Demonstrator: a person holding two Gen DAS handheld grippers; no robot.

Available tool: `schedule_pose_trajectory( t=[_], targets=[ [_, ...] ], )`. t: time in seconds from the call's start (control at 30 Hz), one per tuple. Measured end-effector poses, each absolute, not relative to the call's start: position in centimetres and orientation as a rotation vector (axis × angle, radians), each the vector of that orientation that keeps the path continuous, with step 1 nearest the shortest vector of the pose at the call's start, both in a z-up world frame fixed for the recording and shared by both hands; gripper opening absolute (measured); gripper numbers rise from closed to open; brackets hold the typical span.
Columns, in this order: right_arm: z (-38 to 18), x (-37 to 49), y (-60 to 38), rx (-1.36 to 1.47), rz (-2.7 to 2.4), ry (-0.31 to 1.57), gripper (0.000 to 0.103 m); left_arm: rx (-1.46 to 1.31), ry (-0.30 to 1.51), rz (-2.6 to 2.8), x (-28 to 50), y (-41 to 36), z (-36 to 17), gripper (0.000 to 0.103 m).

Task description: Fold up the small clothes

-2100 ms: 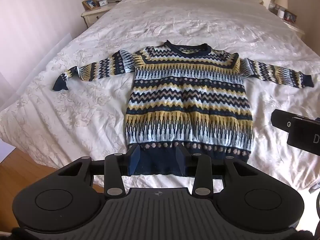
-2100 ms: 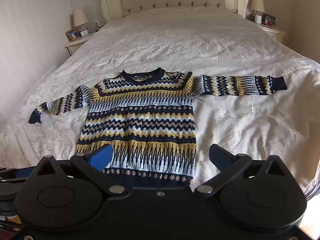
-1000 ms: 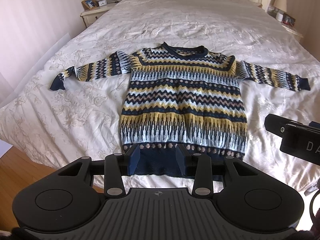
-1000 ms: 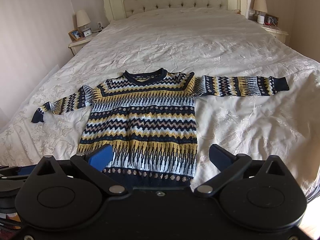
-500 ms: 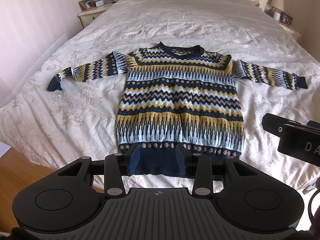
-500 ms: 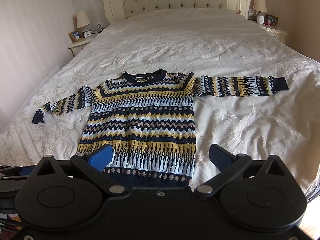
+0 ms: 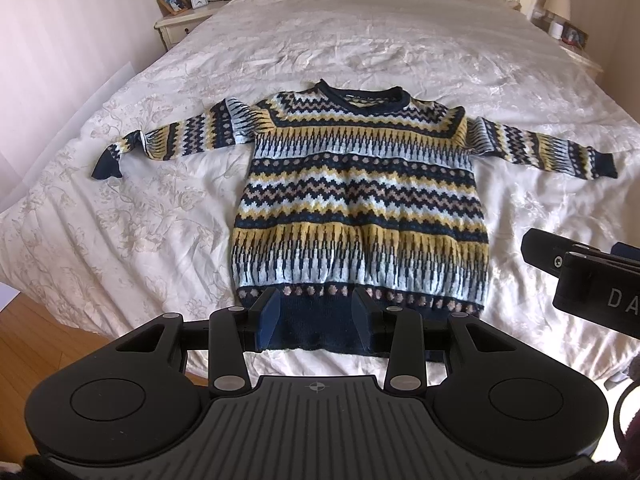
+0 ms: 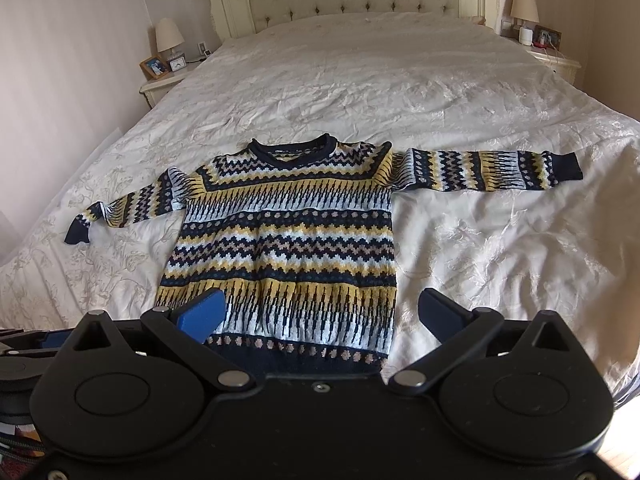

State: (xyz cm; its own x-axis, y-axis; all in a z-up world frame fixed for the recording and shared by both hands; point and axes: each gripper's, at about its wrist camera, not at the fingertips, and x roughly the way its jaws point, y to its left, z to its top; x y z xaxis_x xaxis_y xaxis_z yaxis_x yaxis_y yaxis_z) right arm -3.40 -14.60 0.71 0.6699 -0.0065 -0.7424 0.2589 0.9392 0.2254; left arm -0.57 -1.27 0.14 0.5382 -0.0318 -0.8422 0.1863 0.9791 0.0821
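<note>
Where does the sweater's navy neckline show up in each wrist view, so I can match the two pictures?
Left wrist: the navy neckline sits upper centre, slightly right of the middle.
Right wrist: the same neckline sits left of centre, about a third of the way down.
Shared landmark: the framed photo on the nightstand, upper left in both.

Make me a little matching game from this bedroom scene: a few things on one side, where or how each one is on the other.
Things:
1. sweater
2. left gripper
3. right gripper
4. picture frame

States:
A. fingers spread wide
B. on the nightstand beside a lamp
C. flat on the bed, sleeves out
D. fingers narrowly apart over the navy hem

Pairs: 1-C, 2-D, 3-A, 4-B
</note>
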Motion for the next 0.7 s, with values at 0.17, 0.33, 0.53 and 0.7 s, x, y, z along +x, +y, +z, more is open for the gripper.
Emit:
schedule_pose_trajectory(
  t=[0.17, 0.33, 0.53, 0.7],
  targets=[
    [0.6, -3.4, -14.6, 0.326, -0.149, 0.829, 0.102, 0.168, 1.0, -0.129, -0.5, -1.3, -0.2, 0.039],
    [-0.1, -2.8, -14.2, 0.324, -0.142, 0.843, 0.102, 0.161, 1.017, -0.125, 0.1, -1.0, -0.6, 0.039],
    [-0.4, -1.8, -14.2, 0.324, -0.132, 0.864, 0.102, 0.155, 1.04, -0.123, 1.3, -0.7, -0.6, 0.039],
    [-0.5, -1.2, -14.3, 0.325, -0.128, 0.88, 0.102, 0.148, 1.061, -0.121, 2.1, -0.6, -0.7, 0.039]
  ],
)
